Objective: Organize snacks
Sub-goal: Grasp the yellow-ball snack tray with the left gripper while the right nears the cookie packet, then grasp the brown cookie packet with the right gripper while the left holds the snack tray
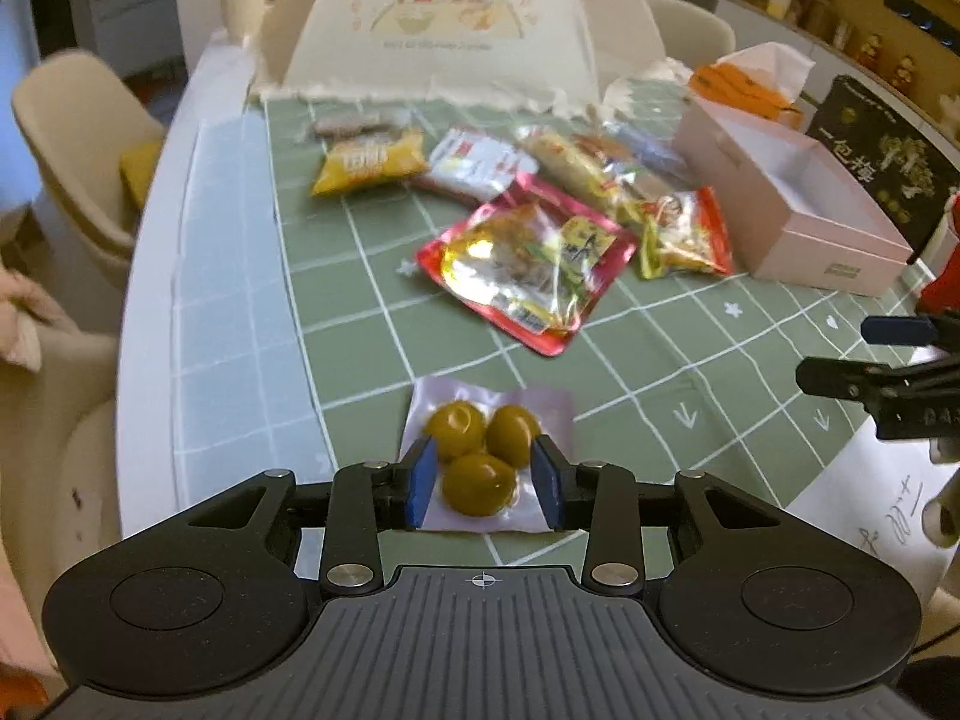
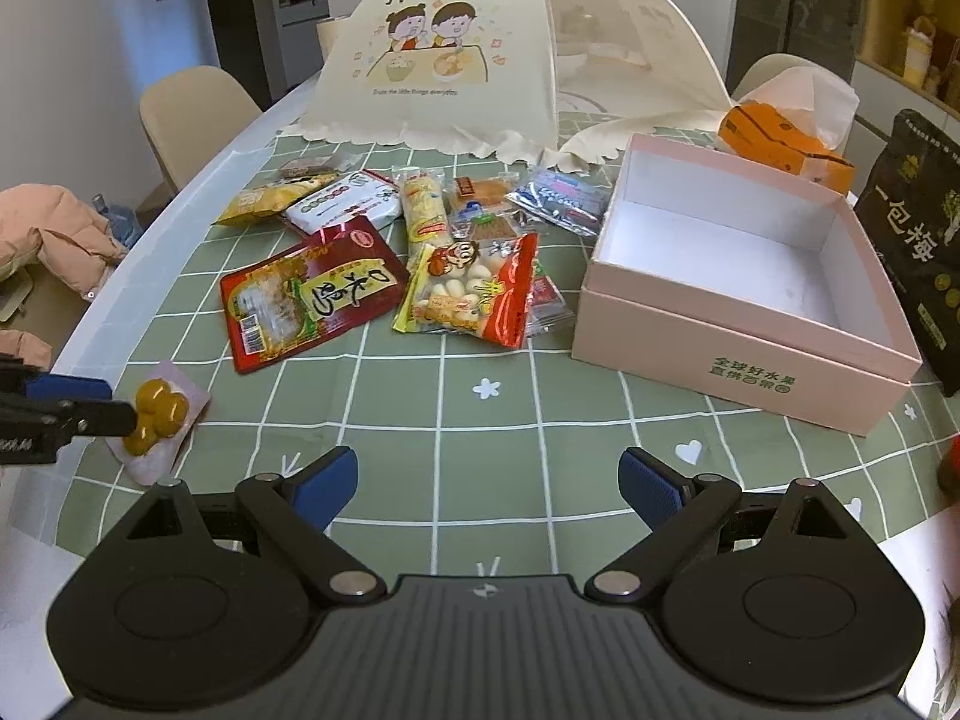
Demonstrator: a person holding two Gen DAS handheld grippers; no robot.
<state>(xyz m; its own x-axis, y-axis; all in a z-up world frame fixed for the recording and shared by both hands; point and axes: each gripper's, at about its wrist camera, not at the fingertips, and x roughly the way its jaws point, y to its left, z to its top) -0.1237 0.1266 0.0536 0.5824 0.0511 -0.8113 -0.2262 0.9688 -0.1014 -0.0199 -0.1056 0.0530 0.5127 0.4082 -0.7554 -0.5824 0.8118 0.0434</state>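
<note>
A clear packet of three green olives (image 1: pixel 480 450) lies on the green checked tablecloth (image 1: pixel 660 360) near the table's front left. My left gripper (image 1: pixel 486 480) straddles it: the blue pads (image 1: pixel 423 480) stand on either side of the olives, open, with the packet flat on the cloth. The right wrist view shows that packet (image 2: pixel 157 414) at the far left, under the left gripper (image 2: pixel 111 405). My right gripper (image 2: pixel 489 480) hangs open over bare cloth with nothing between its fingers. An open, empty pink box (image 2: pixel 750 324) stands at the right. Several snack packets (image 2: pixel 420 252) lie in a loose pile left of it.
A cream food-cover tent (image 2: pixel 456 60) fills the back of the table. An orange tissue pack (image 2: pixel 780 138) and a black bag (image 2: pixel 918 252) sit beyond and to the right of the box. Beige chairs (image 1: pixel 78 138) stand around the table. The table's white edge (image 1: pixel 150 300) curves along the left.
</note>
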